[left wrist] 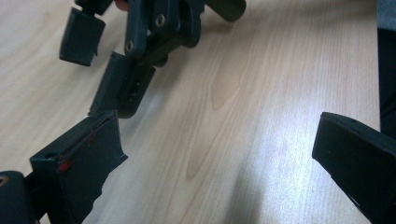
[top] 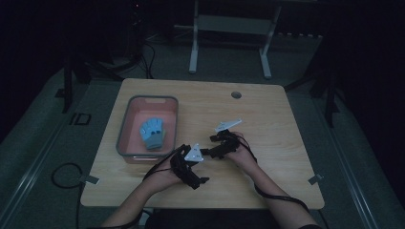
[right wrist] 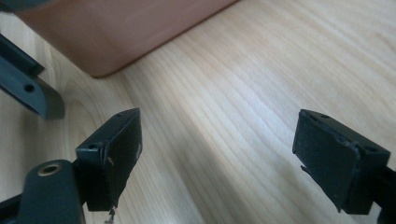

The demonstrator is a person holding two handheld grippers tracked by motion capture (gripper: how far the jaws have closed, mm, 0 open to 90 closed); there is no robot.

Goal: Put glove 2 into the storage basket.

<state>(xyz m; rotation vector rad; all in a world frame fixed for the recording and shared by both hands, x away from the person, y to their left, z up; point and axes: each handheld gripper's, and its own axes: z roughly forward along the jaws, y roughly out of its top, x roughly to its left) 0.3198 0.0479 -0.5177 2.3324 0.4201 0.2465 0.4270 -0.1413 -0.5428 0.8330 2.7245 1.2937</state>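
A pink bin with a grey rim stands on the left half of the wooden table and holds a blue glove-like item. Just right of the bin, near the table's front, a person's hands hold both grippers close together. My left gripper is open over bare wood, nothing between its jaws. My right gripper is also open and empty, pointing toward the bin's corner. The right gripper's jaws show at the top left of the left gripper view.
The table has a round cable hole near its back edge. Part of the left gripper's frame sits at the left edge of the right gripper view. Cables lie on the floor at the left, and a white stand rises behind the table.
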